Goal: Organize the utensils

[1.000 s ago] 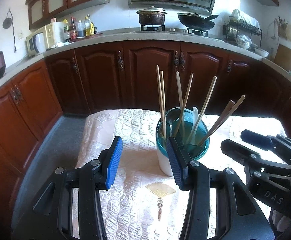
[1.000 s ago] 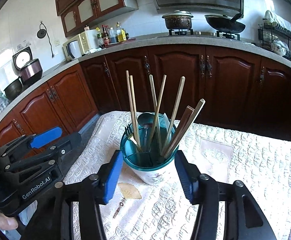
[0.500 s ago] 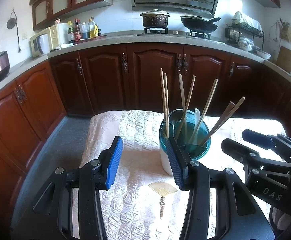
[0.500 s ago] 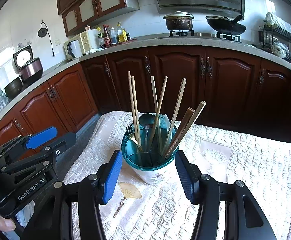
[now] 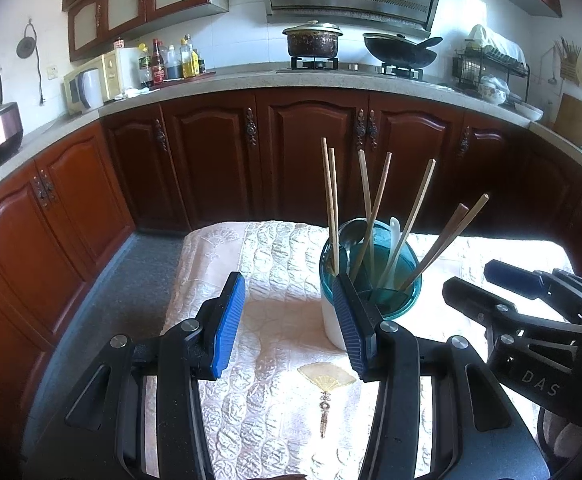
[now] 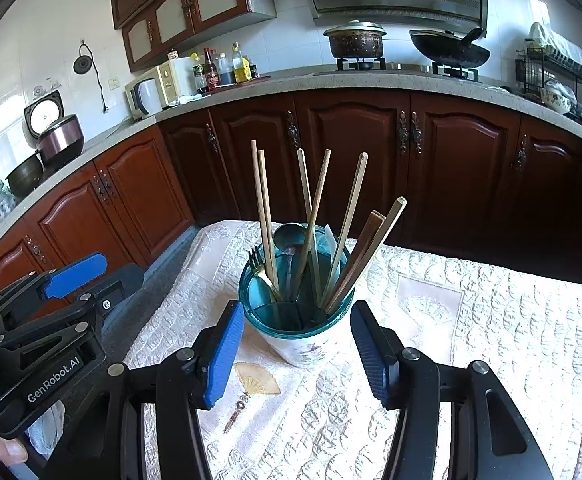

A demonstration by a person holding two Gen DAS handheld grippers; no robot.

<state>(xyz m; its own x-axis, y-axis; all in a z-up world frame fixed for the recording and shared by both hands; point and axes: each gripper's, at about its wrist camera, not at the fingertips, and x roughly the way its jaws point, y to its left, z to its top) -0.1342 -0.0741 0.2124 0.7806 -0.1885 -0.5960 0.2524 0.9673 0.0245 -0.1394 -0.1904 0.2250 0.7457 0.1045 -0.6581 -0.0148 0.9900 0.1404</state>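
A white utensil holder (image 6: pixel 303 344) with a teal divided insert stands upright on the cream quilted cloth (image 6: pixel 491 332). In it are several wooden chopsticks (image 6: pixel 311 216), a gold fork (image 6: pixel 257 260), a metal spoon (image 6: pixel 289 236) and a white spoon (image 5: pixel 395 228). My right gripper (image 6: pixel 297 312) is open, its blue pads on either side of the holder's near face, with nothing gripped. My left gripper (image 5: pixel 289 312) is open and empty over the cloth, just left of the holder (image 5: pixel 335 320). Each gripper shows in the other's view: the left gripper (image 6: pixel 103 280), the right gripper (image 5: pixel 487 284).
A fan motif with a tassel (image 5: pixel 327 376) is stitched into the cloth near the holder. Grey floor (image 5: pixel 131 280) lies left of the table. Dark red cabinets (image 5: pixel 311 152) and a counter with a pot (image 5: pixel 313 40) and a wok (image 5: pixel 399 50) run behind.
The left gripper has drifted slightly to the left in the right wrist view. The right gripper and the holder have not moved, and both grippers keep the same opening.
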